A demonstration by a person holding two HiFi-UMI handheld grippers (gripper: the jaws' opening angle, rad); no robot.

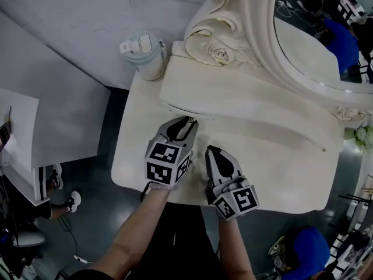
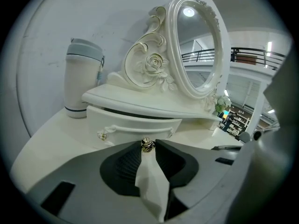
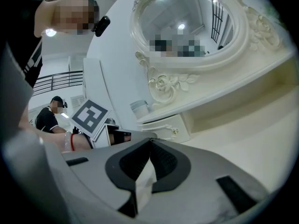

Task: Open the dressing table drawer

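The cream dressing table (image 1: 274, 168) carries an oval mirror (image 1: 303, 57) and one small drawer (image 2: 133, 124) under its raised shelf. A dark gap shows above the drawer front. My left gripper (image 1: 188, 121) reaches to the drawer front. In the left gripper view its jaw tips (image 2: 147, 145) pinch the small gold knob (image 2: 147, 144) at the middle of the drawer. My right gripper (image 1: 210, 151) hovers over the tabletop just right of the left one, jaws together (image 3: 149, 139) and holding nothing. From the right gripper view the drawer (image 3: 168, 126) lies ahead to the left.
A pale lidded tumbler (image 1: 145, 54) stands on the table's back left corner, beside the carved rose scroll (image 1: 218, 52). A small flower bunch (image 1: 363, 136) sits at the far right. White desks (image 1: 23, 127) stand to the left, and people stand around the table.
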